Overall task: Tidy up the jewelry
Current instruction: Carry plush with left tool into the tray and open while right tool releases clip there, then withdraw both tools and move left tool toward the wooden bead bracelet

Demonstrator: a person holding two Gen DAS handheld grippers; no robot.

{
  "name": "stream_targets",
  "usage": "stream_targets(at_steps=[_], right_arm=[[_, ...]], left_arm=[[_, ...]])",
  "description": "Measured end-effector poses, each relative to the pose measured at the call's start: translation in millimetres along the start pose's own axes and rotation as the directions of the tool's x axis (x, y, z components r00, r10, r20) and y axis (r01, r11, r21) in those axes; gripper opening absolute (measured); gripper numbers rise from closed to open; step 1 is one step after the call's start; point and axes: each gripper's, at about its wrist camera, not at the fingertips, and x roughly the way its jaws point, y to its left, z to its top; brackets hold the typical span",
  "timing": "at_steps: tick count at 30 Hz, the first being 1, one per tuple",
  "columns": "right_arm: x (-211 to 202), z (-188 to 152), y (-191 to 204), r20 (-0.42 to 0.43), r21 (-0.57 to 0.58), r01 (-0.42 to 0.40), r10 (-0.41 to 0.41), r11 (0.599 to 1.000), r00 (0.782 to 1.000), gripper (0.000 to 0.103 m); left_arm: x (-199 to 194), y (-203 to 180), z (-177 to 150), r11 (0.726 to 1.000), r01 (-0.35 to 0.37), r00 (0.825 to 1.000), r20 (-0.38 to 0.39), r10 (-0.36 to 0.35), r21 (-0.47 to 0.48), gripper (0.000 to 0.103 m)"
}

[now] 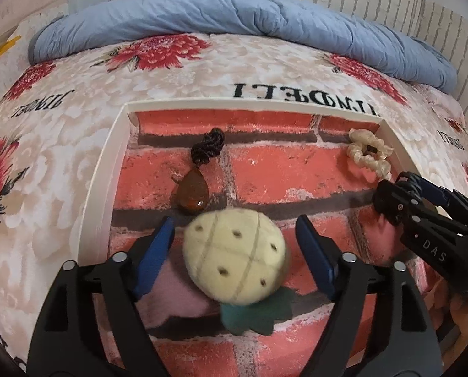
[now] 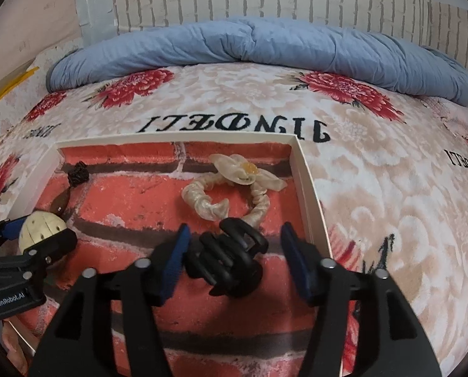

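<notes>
A white-rimmed tray (image 1: 108, 163) with a red brick-pattern floor lies on the bed. In the left wrist view my left gripper (image 1: 235, 245) is open around a cream felt pineapple ornament (image 1: 234, 257) with a green base and pink felt piece (image 1: 171, 295); the pads stand apart from it. A brown teardrop pendant (image 1: 192, 193) on a dark cord lies just beyond. In the right wrist view my right gripper (image 2: 234, 257) is open around a black claw hair clip (image 2: 227, 257). A cream scrunchie with a flower (image 2: 231, 185) lies beyond it.
The tray's right wall (image 2: 312, 201) runs close to my right gripper's right finger. The floral bedspread (image 2: 375, 188) surrounds the tray. A blue quilt (image 2: 265, 47) lies bunched at the far side against a white brick wall.
</notes>
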Motion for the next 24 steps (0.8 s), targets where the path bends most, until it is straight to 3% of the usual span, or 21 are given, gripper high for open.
stream_targets(at_steps=[6, 11, 17, 24], right_arm=[[-16.1, 2.0, -4.0, 0.041, 0.024, -0.023, 0.022, 0.999, 0.999, 0.073], [-53.2, 8.4, -8.8, 0.131, 0.032, 0.021, -0.025, 0.999, 0.991, 0.080], [-108.6, 8.3, -9.0, 0.208, 0.045, 0.044, -0.053, 0.998, 0.977, 0.085], [-163.8, -20.9, 8.0, 0.243, -0.019, 0.060, -0.054, 0.998, 0.968, 0.088]], left_arm=[[-22.4, 0.8, 4.2, 1.000, 0.005, 0.998, 0.058, -0.004, -0.009, 0.086], [-57.4, 7.5, 9.2, 0.999, -0.033, 0.990, 0.133, 0.036, -0.030, 0.096], [-109.5, 15.7, 12.0, 0.997, -0.054, 0.980, 0.189, 0.062, -0.047, 0.098], [-169.4, 36.0, -10.9, 0.996, -0.077, 0.970, 0.228, 0.083, -0.035, 0.098]])
